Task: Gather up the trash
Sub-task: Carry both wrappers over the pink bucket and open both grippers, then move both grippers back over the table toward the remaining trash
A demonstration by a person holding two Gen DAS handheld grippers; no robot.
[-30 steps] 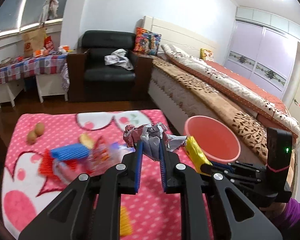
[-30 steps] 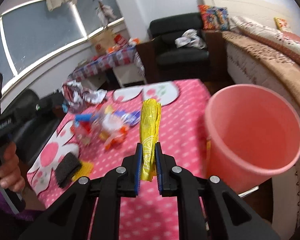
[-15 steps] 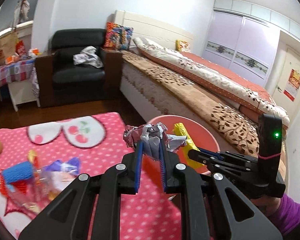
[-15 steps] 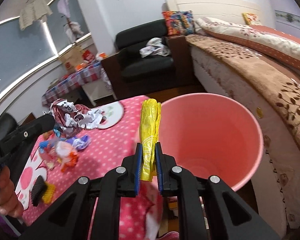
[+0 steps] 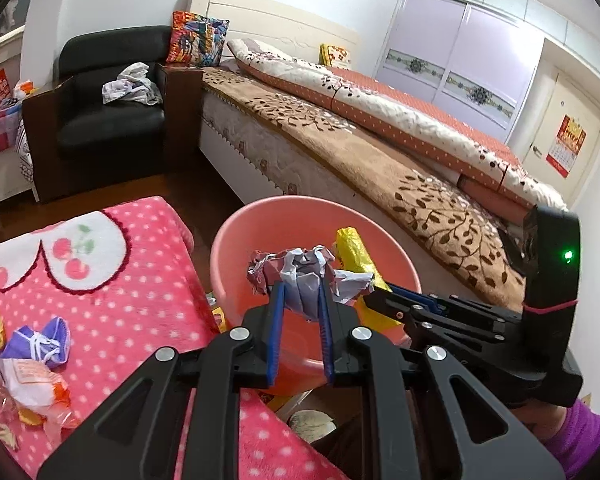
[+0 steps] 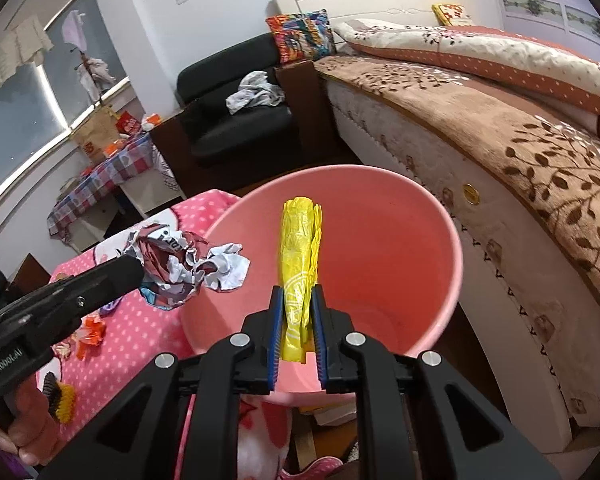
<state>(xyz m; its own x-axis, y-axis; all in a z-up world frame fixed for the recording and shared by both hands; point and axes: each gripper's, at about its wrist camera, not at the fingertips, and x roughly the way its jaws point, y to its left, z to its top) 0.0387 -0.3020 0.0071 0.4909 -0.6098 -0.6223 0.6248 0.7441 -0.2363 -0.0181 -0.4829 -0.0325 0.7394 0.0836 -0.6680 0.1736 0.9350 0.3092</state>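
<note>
Both tools have swung off the pink polka-dot desk [image 5: 140, 264] and now hang over the pink bucket [image 6: 452, 248], which fills the centre of both views; a second ago it sat off at the right edge. So the carry looks done and the drop is what remains.

Left tool [image 5: 300, 300] is clenched on a crumpled silver-and-maroon wrapper [image 5: 296, 268], lower centre of the left view, over the near-left part of the bucket mouth. In the right view that wrapper sits mid-left, about at the bucket's left rim, so it may be only just inside.

Right tool [image 6: 296, 312] is clenched on a yellow plastic bag [image 6: 300, 248], rolled long and pointing upward in the frame, well over the bucket opening.

No trash seen inside the bucket; its bottom is partly hidden.

More litter left on the desk: a purple wrapper [image 5: 40, 340] and clear-and-orange packets [image 5: 32, 384] at lower left of the left view. Likely another trip after the release.

Risk: wrapper could catch the rim and fall outside, between desk and bed [image 5: 380, 152].
</note>
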